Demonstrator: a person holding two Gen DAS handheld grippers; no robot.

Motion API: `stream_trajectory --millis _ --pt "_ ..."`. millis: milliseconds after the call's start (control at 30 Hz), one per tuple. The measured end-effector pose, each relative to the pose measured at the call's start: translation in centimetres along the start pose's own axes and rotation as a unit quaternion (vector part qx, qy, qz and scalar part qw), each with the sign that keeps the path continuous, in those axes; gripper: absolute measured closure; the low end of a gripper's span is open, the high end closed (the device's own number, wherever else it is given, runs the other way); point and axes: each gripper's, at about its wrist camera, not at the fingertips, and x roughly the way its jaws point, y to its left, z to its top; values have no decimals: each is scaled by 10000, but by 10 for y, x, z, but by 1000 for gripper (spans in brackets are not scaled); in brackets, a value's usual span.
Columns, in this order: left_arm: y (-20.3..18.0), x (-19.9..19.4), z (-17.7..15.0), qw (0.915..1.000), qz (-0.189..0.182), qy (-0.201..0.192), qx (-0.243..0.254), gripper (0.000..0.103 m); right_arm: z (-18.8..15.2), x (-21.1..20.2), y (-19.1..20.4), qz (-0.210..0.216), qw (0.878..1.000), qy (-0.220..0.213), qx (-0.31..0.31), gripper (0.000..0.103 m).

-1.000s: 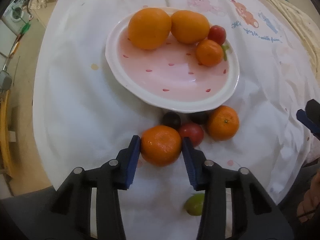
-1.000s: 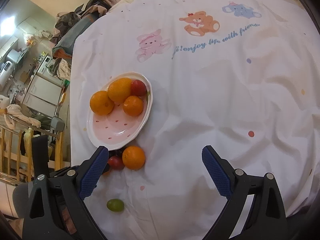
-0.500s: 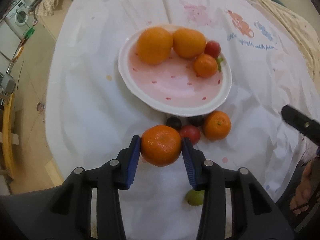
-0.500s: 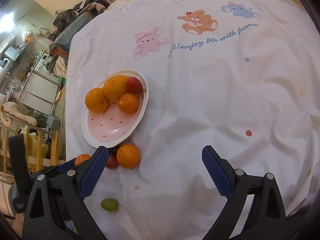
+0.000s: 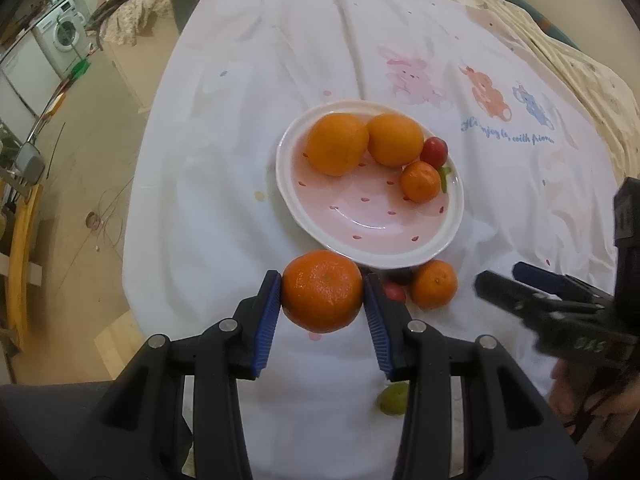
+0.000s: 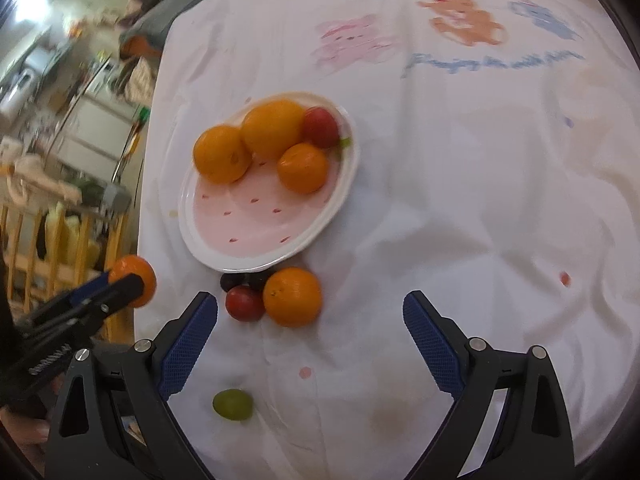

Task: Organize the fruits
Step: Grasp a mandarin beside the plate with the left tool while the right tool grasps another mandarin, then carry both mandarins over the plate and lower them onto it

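the mandarin (image 5: 322, 297) is the one in play right now, pinched between the blue pads of the left tongs (image 5: 322, 300) and looks to be lifted clear of the cloth, just short of the near rim of the pink plate (image 5: 370, 258). from the right wrist view you can see it hanging off to the left side, out past the table edge.

on the plate so far: two big oranges (image 5: 337, 144) side by side at the back, a smaller mandarin (image 5: 420, 181) and a red cherry tomato (image 5: 434, 152) tucked by the right rim. so four pieces in, and most of the plate's near half is bare.

left on the cloth: another small mandarin (image 6: 293, 297) just below the plate rim, a red tomato (image 6: 245, 303) touching it, a couple of dark grape-looking things (image 6: 234, 280) half hidden under the rim, and a green grape (image 6: 233, 404) sitting on its own nearer the camera.

right tongs (image 6: 310, 344) are spread wide with nothing in them, hovering over the loose bunch.

so i'd call it roughly halfway. next thing is probably dropping the held mandarin into the bare part of the plate, then four or five small ones to go. the little round ones look like they'd roll easily on that wrinkly white tablecloth (image 6: 460, 200).
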Motion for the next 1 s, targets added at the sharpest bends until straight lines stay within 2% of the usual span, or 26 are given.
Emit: stream_trajectory --millis 233,467,567,700,1000 --pt "9 3 3 9997 33 74 -216 66 8 31 2 -69 9994 321 -52 17" --pt "12 11 4 9993 25 191 -313 65 11 48 6 -183 9984 482 -222 19" --pt "11 12 4 9993 29 207 -307 66 11 49 7 -315 9979 461 -334 29" --pt "10 13 3 9994 55 212 -283 65 9 45 10 21 9980 490 -408 63" --pt "13 20 4 9992 226 190 -264 66 5 37 10 114 9980 443 -437 64"
